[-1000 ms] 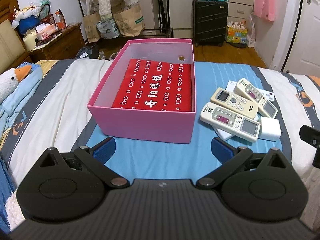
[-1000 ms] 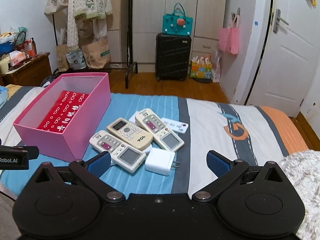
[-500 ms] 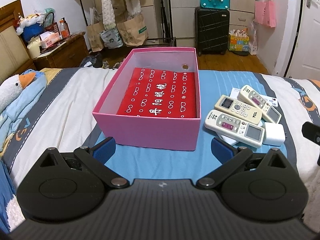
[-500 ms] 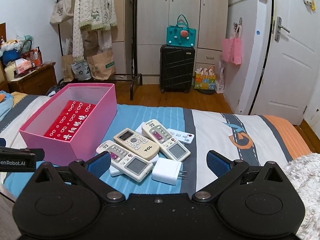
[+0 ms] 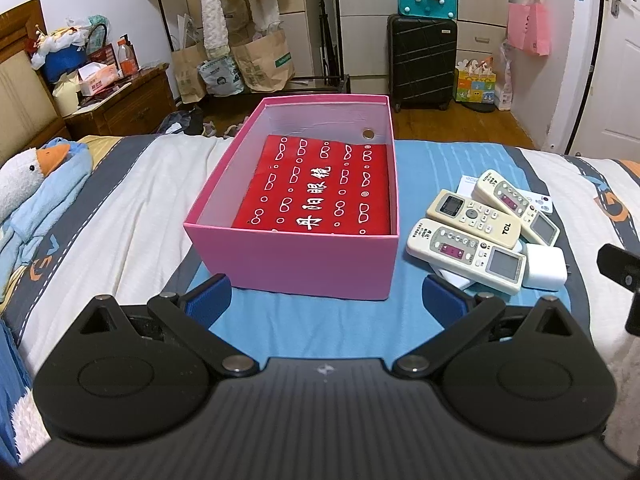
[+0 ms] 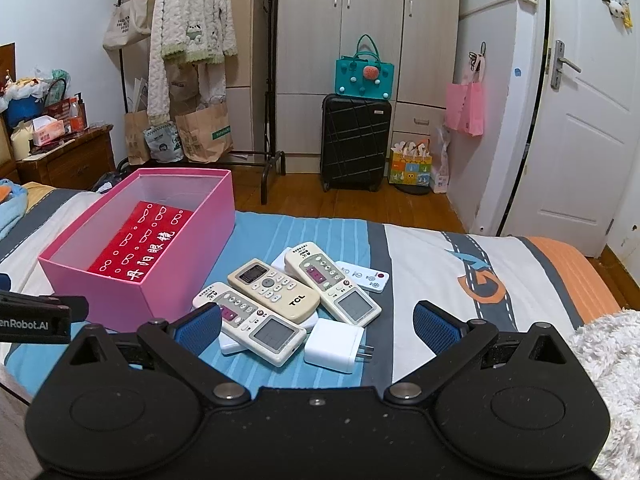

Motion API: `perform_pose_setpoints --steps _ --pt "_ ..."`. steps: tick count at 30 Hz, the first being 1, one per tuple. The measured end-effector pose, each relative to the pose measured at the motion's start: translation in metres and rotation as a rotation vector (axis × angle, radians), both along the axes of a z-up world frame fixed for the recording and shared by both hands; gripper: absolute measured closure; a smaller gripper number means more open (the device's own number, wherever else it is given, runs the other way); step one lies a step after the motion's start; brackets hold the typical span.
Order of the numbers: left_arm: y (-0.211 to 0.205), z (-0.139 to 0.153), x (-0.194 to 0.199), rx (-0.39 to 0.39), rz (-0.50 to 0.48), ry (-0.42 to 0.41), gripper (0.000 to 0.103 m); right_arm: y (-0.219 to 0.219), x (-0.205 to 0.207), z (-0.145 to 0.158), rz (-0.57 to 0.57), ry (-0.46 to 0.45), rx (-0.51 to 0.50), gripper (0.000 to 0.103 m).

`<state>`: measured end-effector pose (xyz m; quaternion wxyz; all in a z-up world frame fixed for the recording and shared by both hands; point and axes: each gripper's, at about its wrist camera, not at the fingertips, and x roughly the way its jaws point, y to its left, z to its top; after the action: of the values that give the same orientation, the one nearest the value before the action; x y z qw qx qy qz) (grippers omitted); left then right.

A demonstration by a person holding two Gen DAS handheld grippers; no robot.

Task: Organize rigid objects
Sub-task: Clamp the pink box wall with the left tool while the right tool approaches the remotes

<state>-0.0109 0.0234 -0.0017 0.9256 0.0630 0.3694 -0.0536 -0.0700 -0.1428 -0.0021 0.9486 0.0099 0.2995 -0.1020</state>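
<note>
Meanwhile both views pulled back; pink box (image 5: pixel 292 268), remotes (image 6: pixel 276 300) unmoved.

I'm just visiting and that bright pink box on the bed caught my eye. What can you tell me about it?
The pink box is a rectangular, lidless box that looks like cardboard, pink outside and pale inside, with a small round hole in one end wall. It sits upright on the blue stripe of the bedspread. A red packet with white characters and eyeglass outlines lies flat inside. The remote controls lie beside it; neither gripper touches it.
</note>
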Motion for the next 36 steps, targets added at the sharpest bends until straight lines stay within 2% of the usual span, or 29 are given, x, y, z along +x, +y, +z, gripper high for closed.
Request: perform_pose_setpoints --steps 5,9,15,20,22,26,28,32,36 --pt "0.000 0.004 -0.001 -0.013 -0.014 0.020 0.000 0.000 0.001 -0.001 0.000 0.006 -0.004 0.000" --pt "0.012 0.023 -0.004 -0.117 -0.001 0.026 0.000 0.002 0.005 -0.002 -0.004 0.035 -0.042 0.000" --pt "0.009 0.048 -0.007 -0.016 -0.094 -0.005 0.000 -0.001 0.007 0.006 0.019 0.041 -0.014 0.000" --pt "0.012 0.070 0.006 0.025 -0.200 0.044 0.000 -0.010 0.010 0.019 0.179 -0.047 0.096 0.000" --pt "0.014 0.081 0.011 0.052 -0.231 0.047 0.000 -0.014 0.017 0.026 0.229 -0.053 0.112 0.000" --pt "0.025 0.107 0.024 0.120 -0.234 -0.018 0.000 -0.014 0.039 0.040 0.340 -0.025 0.061 0.000" --pt "0.033 0.118 0.034 0.136 -0.213 -0.038 0.000 -0.011 0.049 0.048 0.382 0.001 0.022 0.012" --pt "0.050 0.136 0.061 0.098 -0.234 -0.060 0.000 -0.004 0.067 0.060 0.457 0.040 -0.009 0.012" --pt "0.065 0.137 0.095 0.092 -0.186 -0.041 0.001 0.001 0.088 0.060 0.578 0.059 -0.008 0.013"
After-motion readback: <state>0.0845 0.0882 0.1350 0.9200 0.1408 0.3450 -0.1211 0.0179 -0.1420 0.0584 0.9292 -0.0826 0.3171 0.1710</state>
